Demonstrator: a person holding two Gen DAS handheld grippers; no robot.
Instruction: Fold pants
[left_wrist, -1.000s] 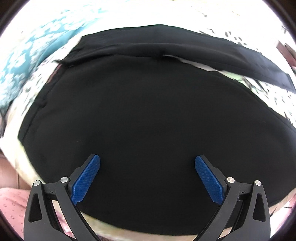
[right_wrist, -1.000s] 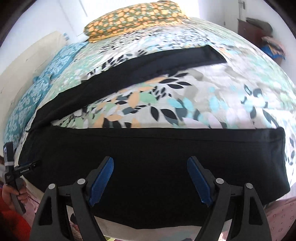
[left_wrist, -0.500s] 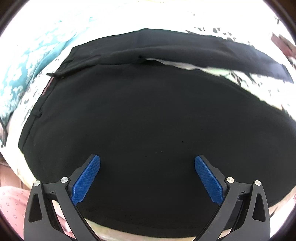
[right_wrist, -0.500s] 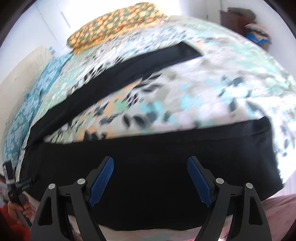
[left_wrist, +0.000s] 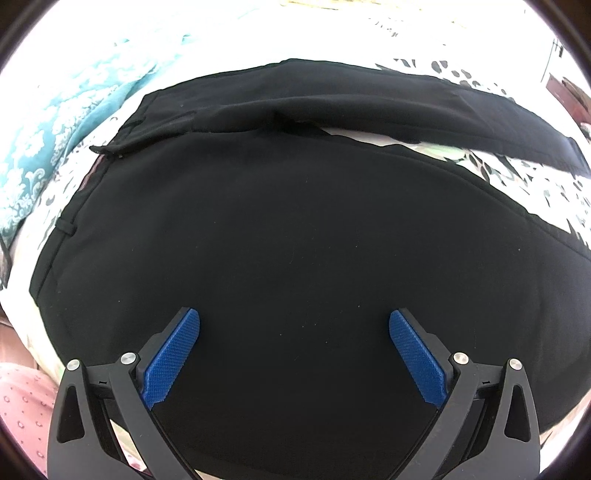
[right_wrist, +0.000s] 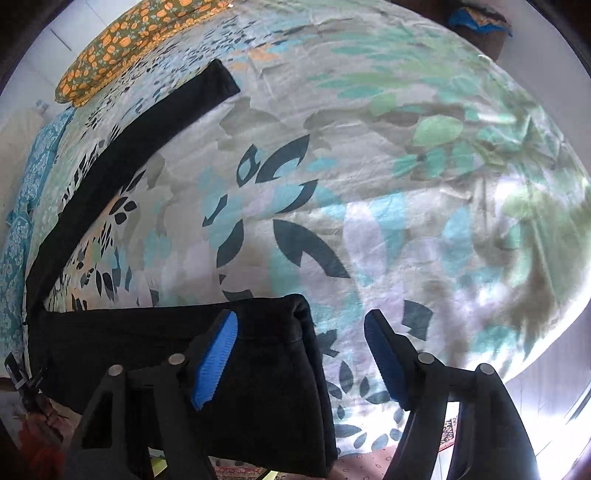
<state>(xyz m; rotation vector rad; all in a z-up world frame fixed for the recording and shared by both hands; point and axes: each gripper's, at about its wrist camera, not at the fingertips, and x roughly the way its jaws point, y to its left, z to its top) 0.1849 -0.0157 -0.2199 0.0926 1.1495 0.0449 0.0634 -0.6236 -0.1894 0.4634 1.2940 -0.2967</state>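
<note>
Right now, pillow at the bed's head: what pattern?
Olive-green pillow with orange flowers; right wrist view shows it best.

A bed covered by a pale sheet printed with teal, green and black leaves (right_wrist: 369, 155) carries everything; black fabric pants (left_wrist: 280, 236) lie flat on it, one leg running toward eleven o'clock, the other along seven; an orange-flowered olive pillow (right_wrist: 125, 40) rests at eleven; a teal patterned cloth (right_wrist: 26, 206) lies along nine.

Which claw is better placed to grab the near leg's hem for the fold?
Right. The right claw hangs open right over the hem of the near leg, its jaws just narrowed. The left claw hovers open over the seat, far from any hem.
</note>
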